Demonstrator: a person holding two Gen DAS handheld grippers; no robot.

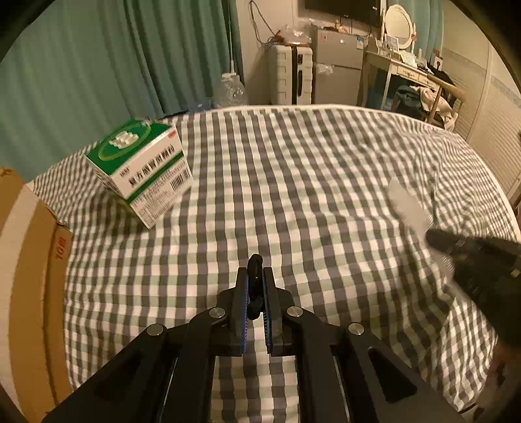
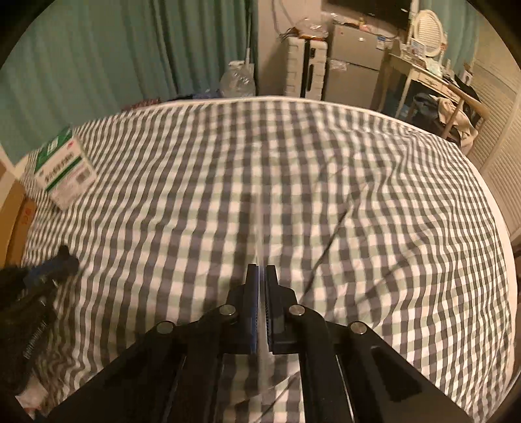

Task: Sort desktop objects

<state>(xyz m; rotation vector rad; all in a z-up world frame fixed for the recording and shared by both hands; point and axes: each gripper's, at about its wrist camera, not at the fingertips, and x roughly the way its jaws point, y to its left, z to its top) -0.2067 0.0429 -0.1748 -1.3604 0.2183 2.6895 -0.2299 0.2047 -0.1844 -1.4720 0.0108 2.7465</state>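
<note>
Here, black cord inside left gripper.

A lived-in bedroom at home, dimly lit. The bed in its grey-and-white checked sheet fills the middle. Beyond its far edge hang green curtains; to their right stand a white suitcase and a small grey fridge. Further right of the bed, a dressing table carries an oval mirror, clothes heaped beneath.
</note>
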